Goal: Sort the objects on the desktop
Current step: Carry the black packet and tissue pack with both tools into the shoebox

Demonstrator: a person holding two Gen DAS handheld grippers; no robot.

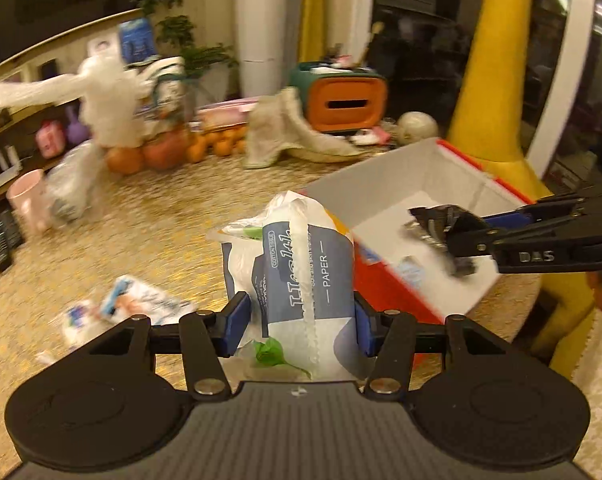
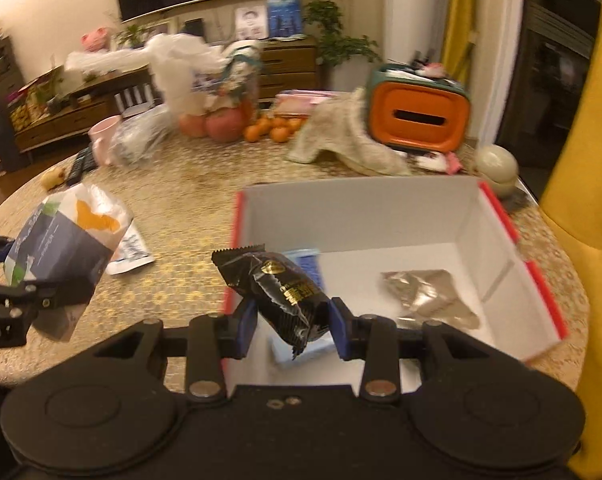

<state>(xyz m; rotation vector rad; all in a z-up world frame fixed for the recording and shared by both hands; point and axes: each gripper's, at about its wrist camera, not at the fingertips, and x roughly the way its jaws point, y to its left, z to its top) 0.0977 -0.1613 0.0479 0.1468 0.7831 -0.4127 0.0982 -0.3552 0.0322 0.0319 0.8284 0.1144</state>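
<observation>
My left gripper [image 1: 299, 324] is shut on a blue-and-white tissue pack [image 1: 301, 268] marked PAPER, held above the table just left of the box. The same tissue pack [image 2: 61, 248] shows at the left edge of the right wrist view. My right gripper [image 2: 291, 326] is shut on a black snack wrapper [image 2: 281, 292], held over the near left corner of the open red box [image 2: 501, 216] with white inside. In the left wrist view the right gripper [image 1: 449, 236] hangs over the red box [image 1: 385, 292] with the black snack wrapper [image 1: 433, 220]. A silver wrapper [image 2: 425, 292] and a blue item [image 2: 307, 264] lie in the box.
On the gold-patterned table [image 2: 181, 200] lie a white sachet [image 1: 141, 300], a pink mug [image 2: 105, 136], a remote [image 2: 79, 166], a clear bag [image 2: 137, 140], apples and oranges [image 2: 269, 128], a beige cloth [image 2: 341, 140], an orange-and-teal tissue holder [image 2: 419, 116] and a pale round jar [image 2: 497, 166]. A yellow chair [image 2: 581, 200] stands right.
</observation>
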